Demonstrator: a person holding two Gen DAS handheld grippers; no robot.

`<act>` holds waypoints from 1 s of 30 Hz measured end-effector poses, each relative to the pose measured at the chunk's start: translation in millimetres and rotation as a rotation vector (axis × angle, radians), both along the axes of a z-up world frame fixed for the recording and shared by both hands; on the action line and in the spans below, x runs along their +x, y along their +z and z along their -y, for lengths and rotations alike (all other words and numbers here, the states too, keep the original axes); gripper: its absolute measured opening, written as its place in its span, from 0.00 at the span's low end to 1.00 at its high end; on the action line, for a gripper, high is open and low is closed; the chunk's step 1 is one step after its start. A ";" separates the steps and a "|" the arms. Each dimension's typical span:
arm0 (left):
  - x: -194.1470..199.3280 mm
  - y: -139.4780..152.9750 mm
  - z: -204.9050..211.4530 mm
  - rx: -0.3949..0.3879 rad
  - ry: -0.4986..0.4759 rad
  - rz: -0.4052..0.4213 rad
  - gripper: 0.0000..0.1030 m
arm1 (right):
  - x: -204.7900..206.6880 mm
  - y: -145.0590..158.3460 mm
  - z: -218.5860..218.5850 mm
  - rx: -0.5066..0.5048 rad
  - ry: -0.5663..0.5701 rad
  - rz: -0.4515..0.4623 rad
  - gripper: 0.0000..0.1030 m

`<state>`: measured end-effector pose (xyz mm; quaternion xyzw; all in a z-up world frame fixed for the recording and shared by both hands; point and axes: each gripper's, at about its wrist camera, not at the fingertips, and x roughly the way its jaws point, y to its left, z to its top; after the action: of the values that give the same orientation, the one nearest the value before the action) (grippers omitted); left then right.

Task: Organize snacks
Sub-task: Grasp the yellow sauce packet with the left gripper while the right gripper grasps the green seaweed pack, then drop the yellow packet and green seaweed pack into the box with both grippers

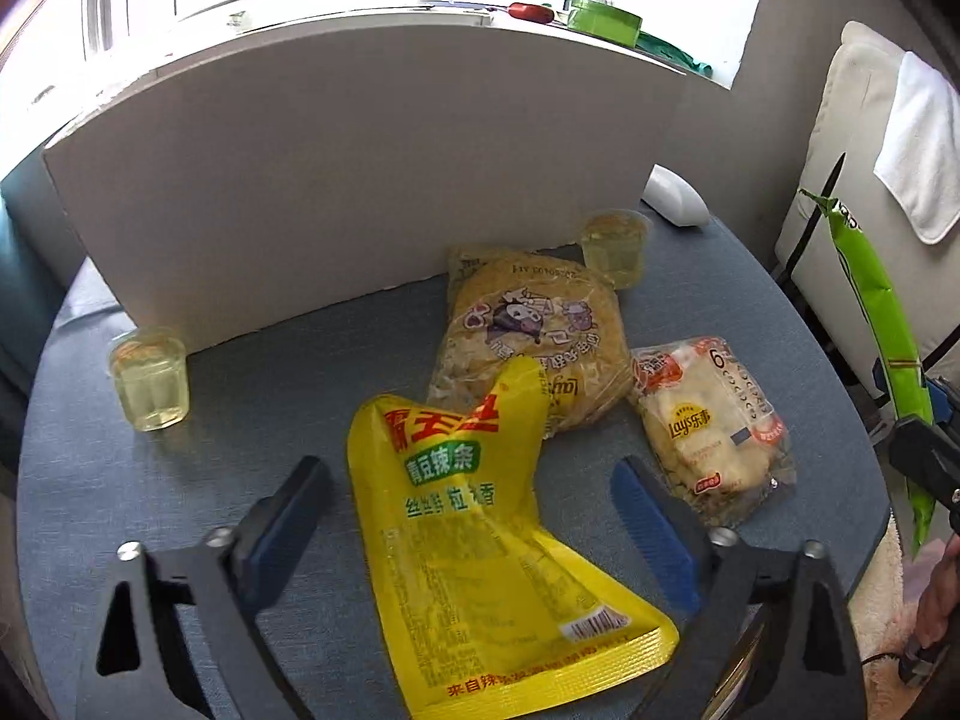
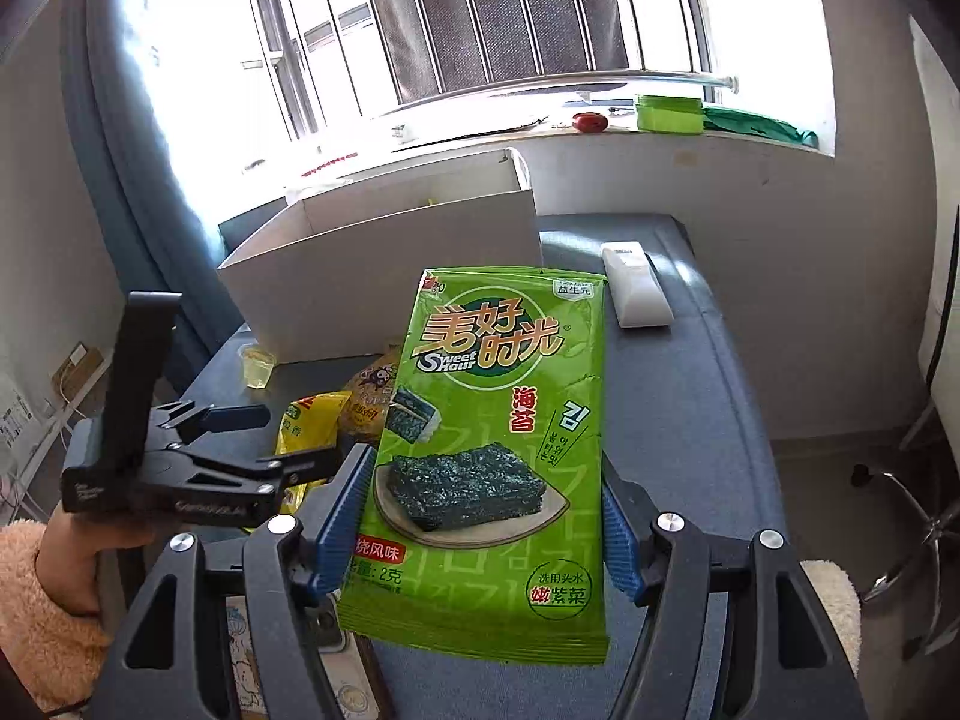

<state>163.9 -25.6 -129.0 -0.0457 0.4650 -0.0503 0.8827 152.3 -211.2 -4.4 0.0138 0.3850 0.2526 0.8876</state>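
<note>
My left gripper [image 1: 471,522] is open and straddles a yellow spicy-strip packet [image 1: 474,540] on the blue-grey table [image 1: 270,396]; there is a gap between the packet and each blue pad. A large pale chips bag [image 1: 528,336] lies just beyond it and a small Lay's bag [image 1: 714,426] to its right. My right gripper [image 2: 486,516] is shut on a green seaweed packet [image 2: 498,420], with the pads on its two long edges, and holds it above the table. In the left wrist view that packet [image 1: 882,324] shows edge-on at the far right.
An open white box [image 2: 384,264] stands at the back of the table, its wall [image 1: 360,180] close behind the snacks. Two jelly cups [image 1: 150,381] [image 1: 615,246] stand at its foot. A white remote [image 2: 636,288] lies to the box's right. A fleece sleeve [image 2: 42,612] is at lower left.
</note>
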 end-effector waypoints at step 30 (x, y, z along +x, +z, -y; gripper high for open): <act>105.3 165.1 -105.0 -0.048 0.128 0.343 0.45 | 179.1 83.2 -111.1 0.081 0.177 0.022 0.70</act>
<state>269.2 79.3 36.1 -0.0869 0.3024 -0.0122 0.9491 331.4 -100.2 78.7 0.0127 0.3646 0.3455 0.8646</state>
